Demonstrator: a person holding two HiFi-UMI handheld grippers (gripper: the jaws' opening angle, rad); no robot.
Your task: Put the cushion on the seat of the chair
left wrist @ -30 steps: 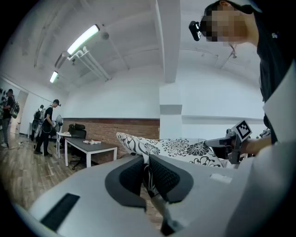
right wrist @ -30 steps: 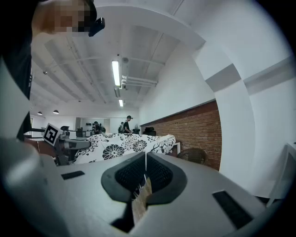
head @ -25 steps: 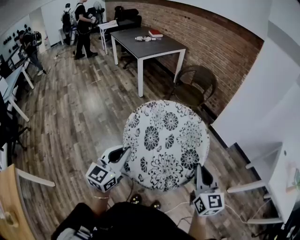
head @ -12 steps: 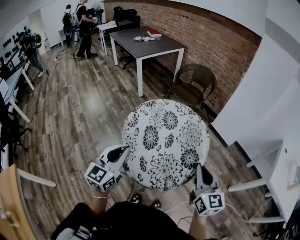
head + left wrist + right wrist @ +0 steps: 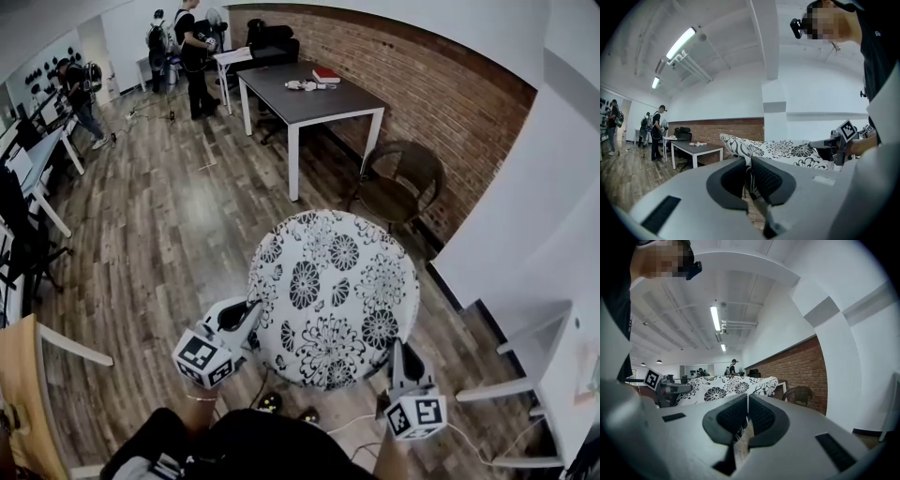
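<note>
Almost nothing has changed in the last second: my left gripper (image 5: pixel 251 312) and right gripper (image 5: pixel 397 349) stay clenched on opposite edges of the round floral cushion (image 5: pixel 333 295), held flat (the wicker chair (image 5: pixel 401 183) is well apart, ahead), so the placing is not yet done.

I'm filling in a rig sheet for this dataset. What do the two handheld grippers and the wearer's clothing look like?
Both the left gripper and the right gripper have light grey bodies with dark, textured jaw pads. Each carries a white cube printed with black square markers. The person wears a black top.
</note>
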